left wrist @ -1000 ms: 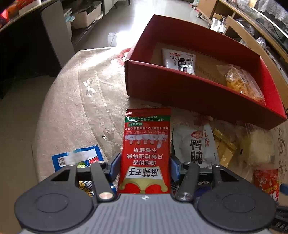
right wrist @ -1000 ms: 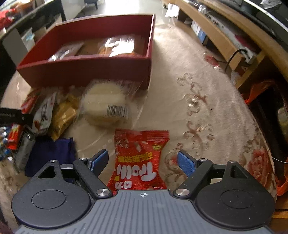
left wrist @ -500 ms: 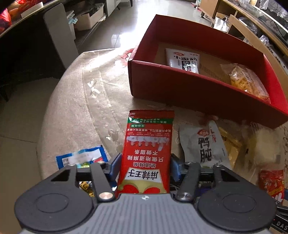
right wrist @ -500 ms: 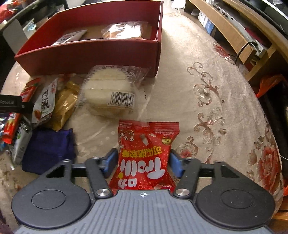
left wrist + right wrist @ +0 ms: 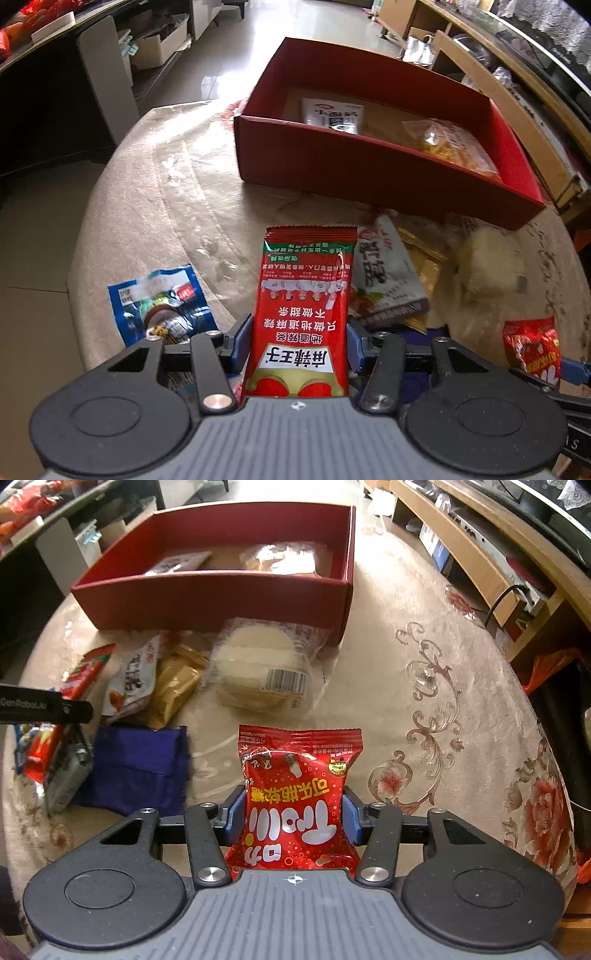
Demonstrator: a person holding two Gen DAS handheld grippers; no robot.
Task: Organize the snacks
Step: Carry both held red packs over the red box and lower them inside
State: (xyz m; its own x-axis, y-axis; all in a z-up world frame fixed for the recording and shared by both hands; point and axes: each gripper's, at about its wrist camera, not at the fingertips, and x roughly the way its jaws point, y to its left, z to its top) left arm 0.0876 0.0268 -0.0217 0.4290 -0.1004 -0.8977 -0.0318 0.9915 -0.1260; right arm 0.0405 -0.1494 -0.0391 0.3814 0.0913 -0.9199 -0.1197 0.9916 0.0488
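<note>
red packet [image 5: 303, 314]: glossy foil | red box [image 5: 369, 177]: matt card | tablecloth [image 5: 424, 709]: smooth cloth

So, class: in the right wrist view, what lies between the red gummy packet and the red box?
A clear-wrapped pale round cake lies between the red gummy packet and the red box.

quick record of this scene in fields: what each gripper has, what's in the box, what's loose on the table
left gripper: closing on a tall red snack sachet, fingers at its sides
right gripper: closing on a red gummy candy bag
red box: holds a white packet and a clear bag of yellow snacks
loose on table: round white cakes in clear wrap, gold packet, dark blue pouch, blue packet
</note>
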